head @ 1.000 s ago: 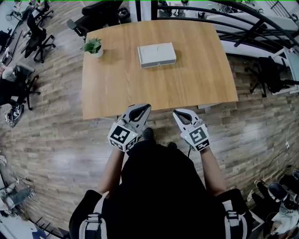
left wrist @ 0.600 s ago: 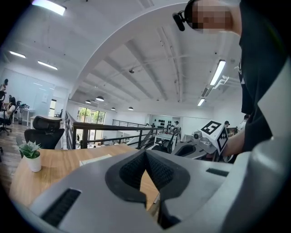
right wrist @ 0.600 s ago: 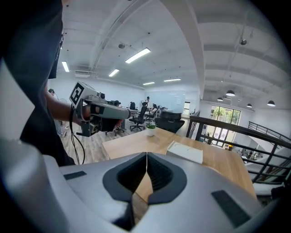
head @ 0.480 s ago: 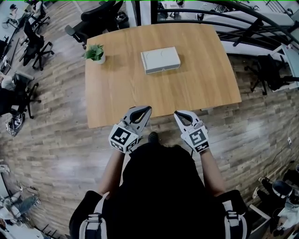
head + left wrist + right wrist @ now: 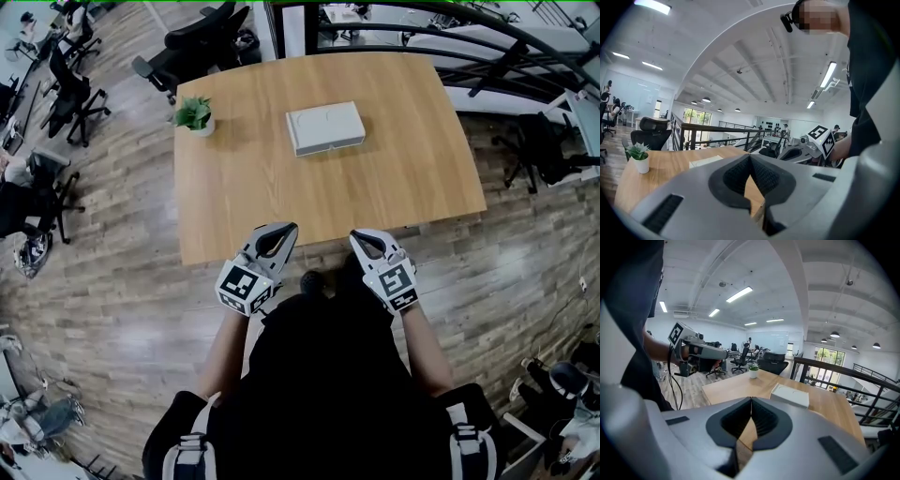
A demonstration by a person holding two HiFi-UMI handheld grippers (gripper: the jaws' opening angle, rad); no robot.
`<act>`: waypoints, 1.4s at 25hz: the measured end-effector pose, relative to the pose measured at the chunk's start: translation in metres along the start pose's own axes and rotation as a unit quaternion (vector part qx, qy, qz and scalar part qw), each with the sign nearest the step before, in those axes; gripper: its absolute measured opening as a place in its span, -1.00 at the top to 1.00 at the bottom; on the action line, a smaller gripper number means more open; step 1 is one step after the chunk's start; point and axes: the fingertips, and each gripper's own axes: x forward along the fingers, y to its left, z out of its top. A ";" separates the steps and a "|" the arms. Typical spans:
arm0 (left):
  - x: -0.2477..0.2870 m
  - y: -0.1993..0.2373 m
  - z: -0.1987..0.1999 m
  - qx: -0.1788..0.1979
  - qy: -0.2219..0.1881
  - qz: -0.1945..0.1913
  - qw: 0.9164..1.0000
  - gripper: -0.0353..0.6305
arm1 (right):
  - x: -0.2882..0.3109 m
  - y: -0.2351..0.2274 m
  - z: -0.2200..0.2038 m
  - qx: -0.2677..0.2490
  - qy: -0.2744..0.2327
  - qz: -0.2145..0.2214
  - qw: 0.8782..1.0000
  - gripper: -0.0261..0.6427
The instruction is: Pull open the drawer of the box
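Observation:
A flat white box (image 5: 325, 127) lies on the wooden table (image 5: 281, 197), towards its far middle; it also shows as a pale slab (image 5: 790, 395) in the right gripper view and as a thin white box (image 5: 706, 161) in the left gripper view. My left gripper (image 5: 286, 228) hangs at the table's near edge, shut and empty. My right gripper (image 5: 357, 235) is beside it, also shut with nothing between its jaws. Both are well short of the box. The drawer front is not visible.
A small potted plant (image 5: 194, 114) stands at the table's far left corner. Office chairs (image 5: 67, 80) sit left of the table and a dark railing (image 5: 469, 47) runs behind it on the right. Wood floor surrounds the table.
Both grippers and the whole view have drifted slightly; the table and box sit a little lower and further right in the picture. The jaws stay shut.

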 end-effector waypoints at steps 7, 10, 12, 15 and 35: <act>0.020 0.006 0.004 -0.007 0.001 0.022 1.000 0.83 | 0.006 -0.030 0.000 -0.006 0.002 0.013 1.000 0.85; 0.037 0.006 0.009 -0.006 0.002 0.033 0.999 0.83 | 0.008 -0.046 0.001 -0.013 -0.001 0.025 1.000 0.85; 0.048 0.007 0.013 0.002 0.003 0.040 0.999 0.83 | 0.011 -0.060 0.002 -0.020 0.000 0.032 0.999 0.85; 0.064 0.014 0.017 0.004 0.009 0.047 0.999 0.83 | 0.017 -0.082 0.006 -0.032 -0.003 0.037 0.999 0.85; 0.157 0.054 0.032 0.011 0.035 0.114 0.993 0.83 | 0.078 -0.186 0.002 -0.028 -0.005 0.115 0.993 0.85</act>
